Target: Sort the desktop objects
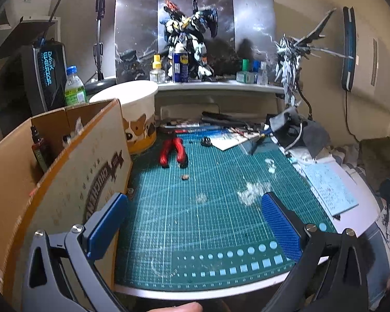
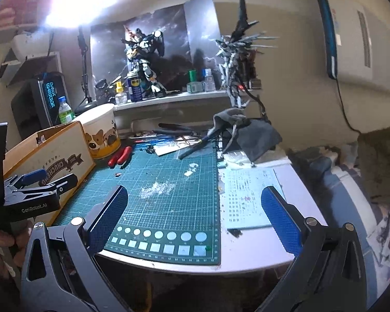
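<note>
At the bench's left edge stood the cardboard box (image 1: 72, 156). My left claw (image 1: 195, 223) and right claw (image 2: 195, 218) hung wide apart, empty, over the cutting mat (image 1: 221, 182); red pliers (image 1: 173, 152) lay at its far-left corner.

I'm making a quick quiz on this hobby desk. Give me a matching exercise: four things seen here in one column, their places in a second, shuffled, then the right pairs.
Things:
1. red-handled pliers
2. blue spray can
3. cardboard box
4. decal sheet

Places:
A. on the shelf, in front of the robot model
B. on the bare table, right of the mat
C. at the mat's far left corner, by the dog-print tub
D. along the mat's left edge

Pairs: 1-C, 2-A, 3-D, 4-B
</note>
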`<move>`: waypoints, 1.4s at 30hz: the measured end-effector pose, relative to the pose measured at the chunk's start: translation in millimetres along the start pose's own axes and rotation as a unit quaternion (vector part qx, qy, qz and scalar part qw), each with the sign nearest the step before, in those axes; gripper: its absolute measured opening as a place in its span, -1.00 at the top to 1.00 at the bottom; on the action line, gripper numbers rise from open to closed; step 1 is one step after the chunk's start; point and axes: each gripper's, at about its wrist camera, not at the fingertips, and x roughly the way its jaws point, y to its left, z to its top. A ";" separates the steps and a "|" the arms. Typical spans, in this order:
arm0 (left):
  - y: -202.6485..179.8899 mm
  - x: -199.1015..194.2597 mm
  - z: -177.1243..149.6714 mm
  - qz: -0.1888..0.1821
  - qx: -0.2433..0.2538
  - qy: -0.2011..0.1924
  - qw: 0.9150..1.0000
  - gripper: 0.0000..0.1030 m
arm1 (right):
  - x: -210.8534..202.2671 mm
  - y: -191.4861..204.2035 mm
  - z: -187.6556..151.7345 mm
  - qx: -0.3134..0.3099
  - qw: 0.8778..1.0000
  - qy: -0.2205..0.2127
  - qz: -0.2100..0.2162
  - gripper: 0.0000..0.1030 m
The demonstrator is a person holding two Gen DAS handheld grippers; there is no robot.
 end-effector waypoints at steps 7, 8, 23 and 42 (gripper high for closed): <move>6.3 -3.0 17.7 0.008 -0.015 -0.025 1.000 -1.00 | 35.2 6.8 40.6 -0.033 0.999 -0.012 0.006 -1.00; 6.9 -3.2 18.9 0.009 -0.016 -0.027 0.999 -1.00 | 40.5 6.6 47.0 -0.038 0.999 -0.014 0.008 -1.00; 5.7 11.5 48.3 0.024 -0.021 -0.048 0.998 -1.00 | 210.1 10.8 187.0 -0.080 0.992 -0.073 0.058 -0.36; -2.2 44.2 55.5 0.014 -0.020 -0.024 0.999 -1.00 | 383.5 2.6 244.7 -0.097 0.994 -0.052 0.008 0.19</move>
